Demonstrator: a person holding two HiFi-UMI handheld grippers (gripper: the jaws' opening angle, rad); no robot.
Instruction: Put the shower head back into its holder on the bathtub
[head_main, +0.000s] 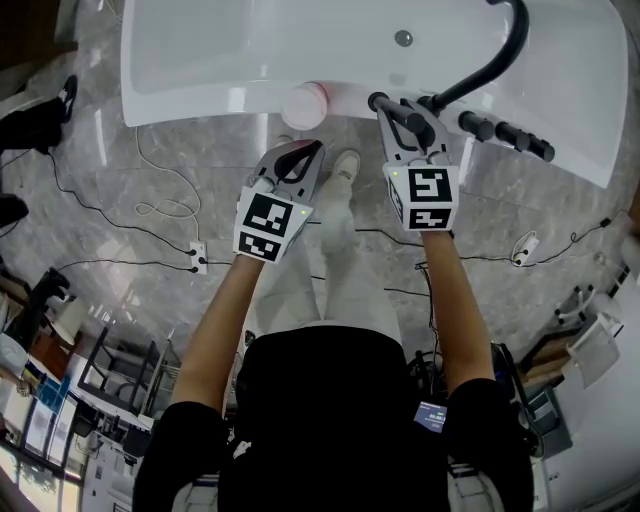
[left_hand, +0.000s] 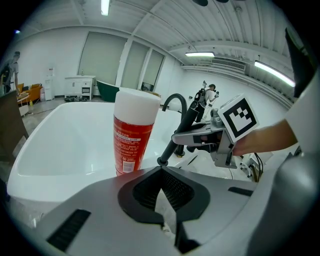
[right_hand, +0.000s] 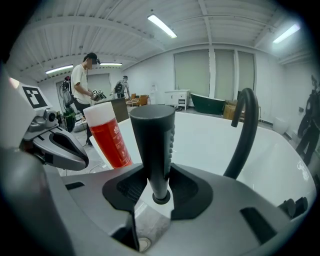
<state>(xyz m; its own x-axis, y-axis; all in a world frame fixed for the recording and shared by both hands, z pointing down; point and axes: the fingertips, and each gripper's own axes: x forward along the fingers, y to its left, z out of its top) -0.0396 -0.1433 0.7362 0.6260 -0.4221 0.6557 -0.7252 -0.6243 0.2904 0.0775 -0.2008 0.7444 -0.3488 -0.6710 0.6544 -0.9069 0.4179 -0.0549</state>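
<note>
My right gripper (head_main: 402, 112) is shut on the black shower head (head_main: 398, 112), just above the near rim of the white bathtub (head_main: 200, 60). In the right gripper view the shower head (right_hand: 154, 145) stands upright between the pads, its lower end at the jaw gap, with the gripper (right_hand: 159, 189) closed round it. The left gripper (head_main: 310, 152) is shut and holds nothing, a little short of the tub rim; in its own view the jaws (left_hand: 161, 172) meet with nothing between them. I cannot make out the holder.
A red bottle with a white cap (head_main: 303, 105) stands on the tub rim between the grippers. A black curved spout (head_main: 500, 50) and black knobs (head_main: 505, 132) sit on the rim to the right. Cables and a power strip (head_main: 197, 258) lie on the floor. A person (right_hand: 82, 75) stands far off.
</note>
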